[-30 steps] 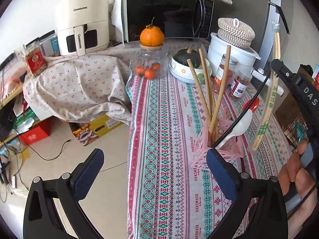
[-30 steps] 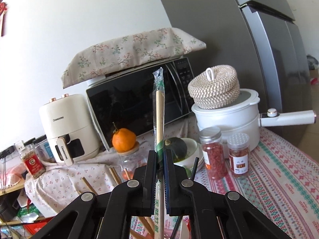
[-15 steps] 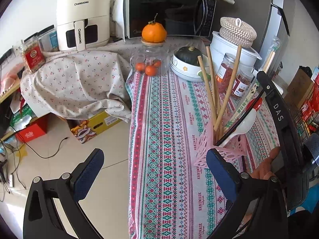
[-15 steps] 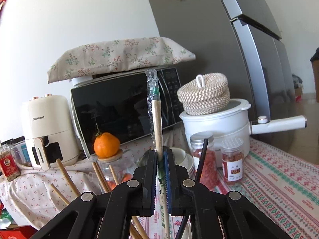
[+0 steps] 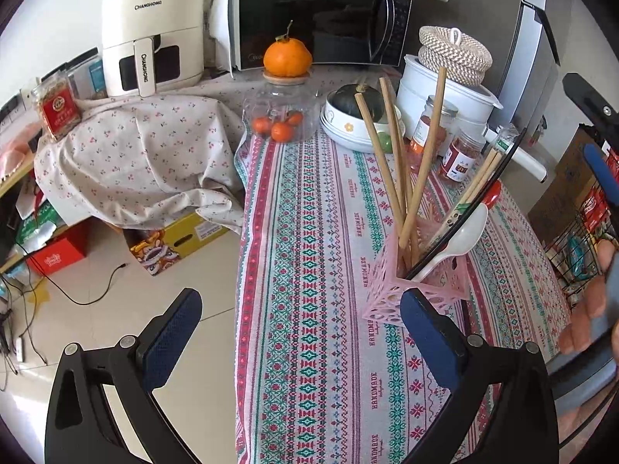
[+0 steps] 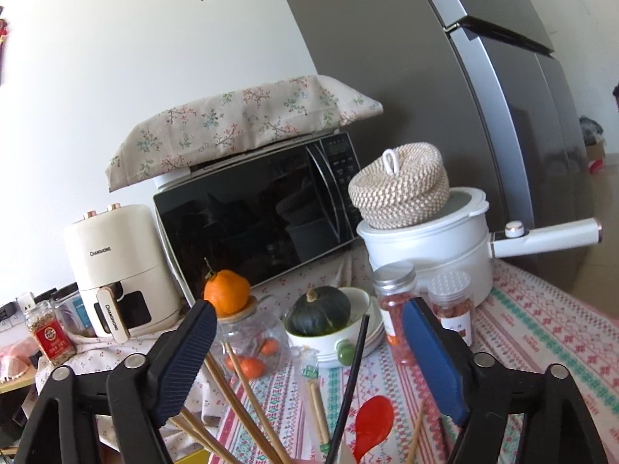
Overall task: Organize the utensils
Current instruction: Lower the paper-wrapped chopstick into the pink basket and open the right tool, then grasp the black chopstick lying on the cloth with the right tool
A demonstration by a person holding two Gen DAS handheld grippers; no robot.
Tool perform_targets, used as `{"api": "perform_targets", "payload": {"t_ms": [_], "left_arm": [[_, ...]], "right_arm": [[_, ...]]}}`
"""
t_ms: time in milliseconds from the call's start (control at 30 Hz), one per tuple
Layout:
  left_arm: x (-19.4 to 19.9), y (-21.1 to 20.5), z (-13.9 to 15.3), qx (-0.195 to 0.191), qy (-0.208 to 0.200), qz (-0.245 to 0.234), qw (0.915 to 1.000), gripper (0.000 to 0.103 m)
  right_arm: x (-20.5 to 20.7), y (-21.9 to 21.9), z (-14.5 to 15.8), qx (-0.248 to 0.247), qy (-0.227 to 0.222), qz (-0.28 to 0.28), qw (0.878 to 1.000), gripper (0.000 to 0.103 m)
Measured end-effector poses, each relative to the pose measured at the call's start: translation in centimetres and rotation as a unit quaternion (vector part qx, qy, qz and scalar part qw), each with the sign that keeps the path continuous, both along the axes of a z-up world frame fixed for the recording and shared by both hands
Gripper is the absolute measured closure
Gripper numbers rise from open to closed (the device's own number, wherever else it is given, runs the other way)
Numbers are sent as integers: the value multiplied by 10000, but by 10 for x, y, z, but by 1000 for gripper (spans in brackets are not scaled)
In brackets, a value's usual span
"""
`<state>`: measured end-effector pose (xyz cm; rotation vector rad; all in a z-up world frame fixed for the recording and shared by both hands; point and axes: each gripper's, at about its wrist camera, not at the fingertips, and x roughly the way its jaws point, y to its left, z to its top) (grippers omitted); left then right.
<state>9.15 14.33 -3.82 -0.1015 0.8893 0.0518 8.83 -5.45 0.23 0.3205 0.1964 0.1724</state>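
Kitchen table with patterned cloth [image 5: 309, 232] | right gripper [image 6: 309, 352] jaws were opening, wrapped chopsticks [image 6: 315, 402] dropped free into pink holder [image 5: 418, 282] at six o'clock | left gripper [image 5: 298, 332] gaped, empty | best withdrawn straight upward, clear of the leaning sticks.

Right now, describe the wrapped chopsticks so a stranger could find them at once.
Start at the patterned tablecloth, then find the pink perforated plastic holder on it. The plastic-wrapped wooden chopstick pair leans out of it toward the fridge; unlike the bare wooden sticks beside it, it wears a clear printed sleeve.

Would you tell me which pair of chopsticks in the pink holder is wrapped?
The wrapped chopsticks leaning rightward beside the white spoon; the other bamboo sticks are bare.
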Motion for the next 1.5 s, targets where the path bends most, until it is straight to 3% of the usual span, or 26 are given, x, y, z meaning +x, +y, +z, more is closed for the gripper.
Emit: {"api": "perform_targets", "payload": {"t_ms": [200, 400, 533, 733, 933, 1133, 1300, 1500], "left_arm": [[-1, -15, -1, -97, 99, -131, 9998, 0], [-2, -34, -7, -88, 218, -323, 9992, 0], [-2, -42, -14, -85, 326, -395, 9987, 0], [1, -48, -28, 74, 473, -459, 9978, 0], [7, -43, -43, 147, 650, -434, 9968, 0], [12, -36, -49, 120, 708, -394, 9966, 0], [12, -37, -51, -63, 705, -526, 9961, 0], [8, -41, -49, -134, 671, -645, 9956, 0]], "right_arm": [[-11, -36, 21, -239, 60, -81, 9997, 1], [-8, -70, 23, -695, 533, -55, 9961, 1], [-3, -92, 10, -847, 970, 3, 9917, 1], [14, -117, -28, -680, 1742, 15, 9824, 1], [41, -110, -73, -867, 2678, 228, 9593, 1], [63, -86, -117, -1072, 3646, 500, 9236, 1], [73, -66, -144, -1425, 4105, 671, 8982, 1], [85, -55, -166, -1594, 4428, 639, 8800, 2]]}}
